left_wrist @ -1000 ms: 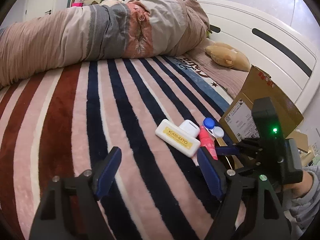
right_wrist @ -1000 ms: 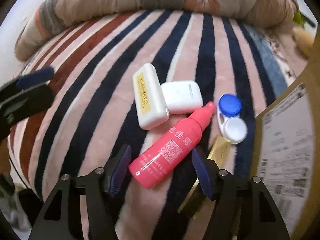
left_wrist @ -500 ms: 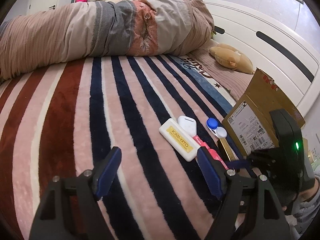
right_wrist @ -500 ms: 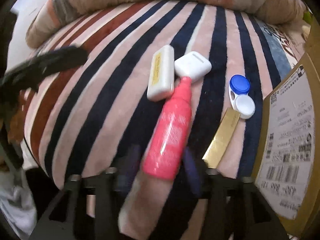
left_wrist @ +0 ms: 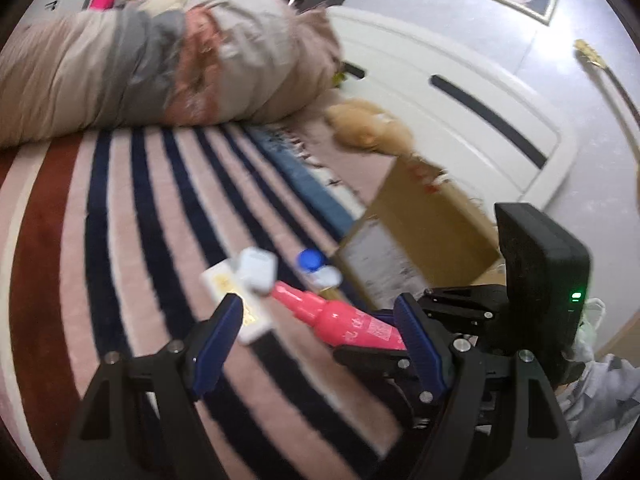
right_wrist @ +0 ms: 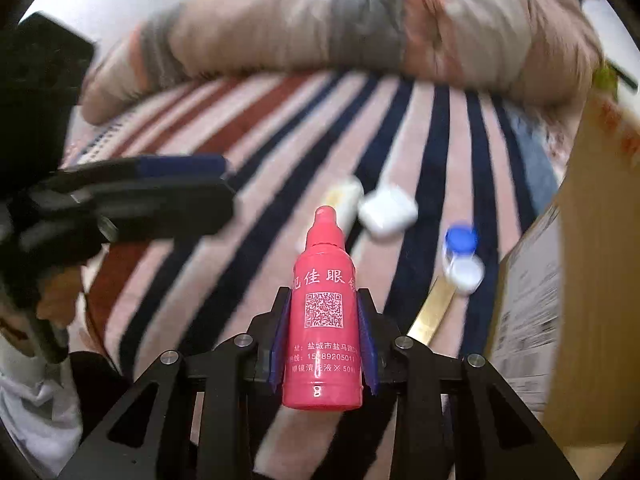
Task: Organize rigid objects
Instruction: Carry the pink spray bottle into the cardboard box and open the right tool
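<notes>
the left gripper (left_wrist: 316, 332) is hovering with its jaws spread wide and nothing between them, over the striped blanket (left_wrist: 120, 240) to the left of the pink bottle (right_wrist: 324, 320). just left of the pink bottle's nozzle, a white case with a yellow label (left_wrist: 236, 296) is lying flat, and a small white earbud case (right_wrist: 387, 210) is touching it. the right gripper (right_wrist: 324, 340) is clamping the pink bottle at its lower body, blue pads pressing both sides, nozzle pointing away from the camera; the bottle is looking lifted off the blanket. right of the pink bottle, a contact lens case (right_wrist: 462, 258) with one blue cap and one white is lying beside a gold strip (right_wrist: 434, 312). further right, a cardboard box (right_wrist: 592, 260) is standing.
</notes>
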### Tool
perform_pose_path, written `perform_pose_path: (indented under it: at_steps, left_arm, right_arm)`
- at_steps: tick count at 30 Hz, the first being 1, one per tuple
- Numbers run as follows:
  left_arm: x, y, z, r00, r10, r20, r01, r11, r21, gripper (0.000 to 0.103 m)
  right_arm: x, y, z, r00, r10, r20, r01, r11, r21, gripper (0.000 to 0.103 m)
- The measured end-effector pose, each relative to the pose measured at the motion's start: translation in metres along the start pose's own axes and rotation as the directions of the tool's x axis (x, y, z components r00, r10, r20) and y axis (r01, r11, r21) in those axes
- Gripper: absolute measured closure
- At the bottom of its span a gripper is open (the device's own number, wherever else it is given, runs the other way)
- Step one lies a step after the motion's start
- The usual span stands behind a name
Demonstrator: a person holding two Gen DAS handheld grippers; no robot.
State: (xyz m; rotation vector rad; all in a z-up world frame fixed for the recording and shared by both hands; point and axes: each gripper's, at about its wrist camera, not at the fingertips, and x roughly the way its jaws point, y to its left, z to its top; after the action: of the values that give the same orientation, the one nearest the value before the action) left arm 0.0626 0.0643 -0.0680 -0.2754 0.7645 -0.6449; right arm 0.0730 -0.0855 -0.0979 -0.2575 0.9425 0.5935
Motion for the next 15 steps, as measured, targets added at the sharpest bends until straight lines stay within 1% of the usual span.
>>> perform_pose_path:
  at_steps: [3,4,7,8,9,10,11,15]
  left_arm:
    - [-0.010,-0.014,0.011,0.994,-0.103,0.026,0.104,0.994,-0.022,0.028]
    - [-0.012,-0.019,0.015,0.993,-0.118,0.028,0.118,0.993,-0.023,0.028]
    - [-0.015,-0.038,0.029,0.989,-0.139,0.039,0.140,0.990,-0.013,0.030]
    - [-0.015,-0.044,0.033,0.989,-0.143,0.042,0.143,0.990,-0.007,0.036]
    - [-0.014,-0.051,0.037,0.989,-0.142,0.044,0.142,0.990,0.004,0.042]
    - [-0.012,-0.058,0.042,0.990,-0.131,0.043,0.131,0.991,0.016,0.045]
    - [-0.010,-0.065,0.046,0.992,-0.121,0.039,0.120,0.992,0.027,0.050]
    - [0.013,-0.094,0.064,0.991,-0.132,0.006,0.131,0.989,0.074,0.052]
  right_arm:
    - [-0.033,0.009,0.006,0.994,0.036,0.102,-0.033,0.999,-0.035,0.076]
    - [-0.044,0.011,0.007,0.989,0.045,0.138,-0.039,0.998,-0.047,0.077]
    - [-0.075,0.015,0.008,0.965,0.069,0.252,-0.050,0.995,-0.082,0.076]
    - [-0.083,0.016,0.010,0.958,0.069,0.279,-0.046,0.995,-0.088,0.077]
    - [-0.088,0.011,0.009,0.953,0.069,0.295,-0.045,0.995,-0.088,0.077]
    - [-0.094,0.008,0.009,0.949,0.073,0.308,-0.051,0.995,-0.082,0.077]
    - [-0.100,0.003,0.008,0.943,0.077,0.323,-0.057,0.996,-0.072,0.076]
    - [-0.118,-0.026,0.001,0.930,0.086,0.358,-0.079,0.996,-0.036,0.076]
